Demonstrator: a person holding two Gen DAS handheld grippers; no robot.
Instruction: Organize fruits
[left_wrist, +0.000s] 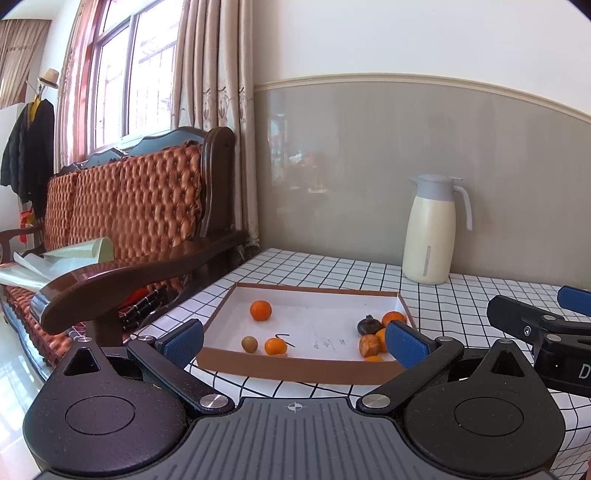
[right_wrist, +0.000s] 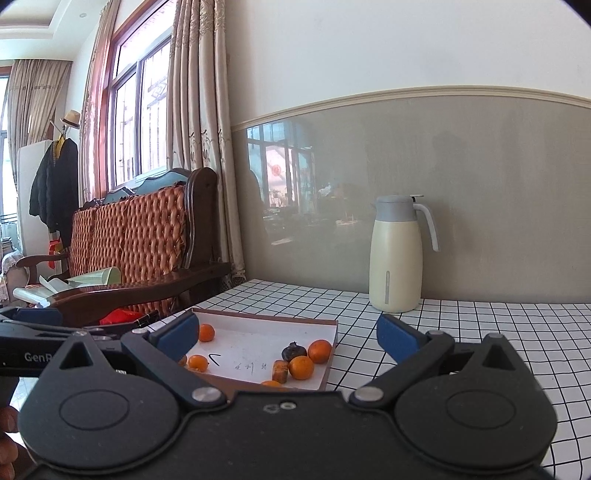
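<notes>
**Fruit in the tray, both grippers empty**

Jaws on our left gripper (left_wrist: 294, 341) stand wide apart with nothing between the blue pads, and the shallow brown-edged tray (left_wrist: 295, 365) lies just beyond them, its near wall spanning the gap. Our right gripper (right_wrist: 288, 334) is spread just as wide and also holds nothing; the tray sits ahead of its left finger, while its right finger is over bare tablecloth to the right of the tray.

Inside the tray, we see one orange (left_wrist: 260, 310) alone toward the far left. Near the front wall on the left lie a small tan round fruit (left_wrist: 249, 344) and, just beside it, a second orange (left_wrist: 275, 346) with a dark stem. At the tray's right end a dark wrinkled fruit (left_wrist: 368, 325), another orange (left_wrist: 393, 317) and a brownish chunk (left_wrist: 369, 345) are bunched together, touching or nearly so; from the left wrist they sit just behind the right fingertip. More orange pieces show at that corner, partly hidden.

The tray rests on a white tablecloth with a black grid (left_wrist: 461, 295). Behind the tray, well apart toward the wall, stands a cream thermos jug (left_wrist: 430, 229). Left of the tray, off the table, is a wooden sofa with orange cushions (left_wrist: 140, 206).
</notes>
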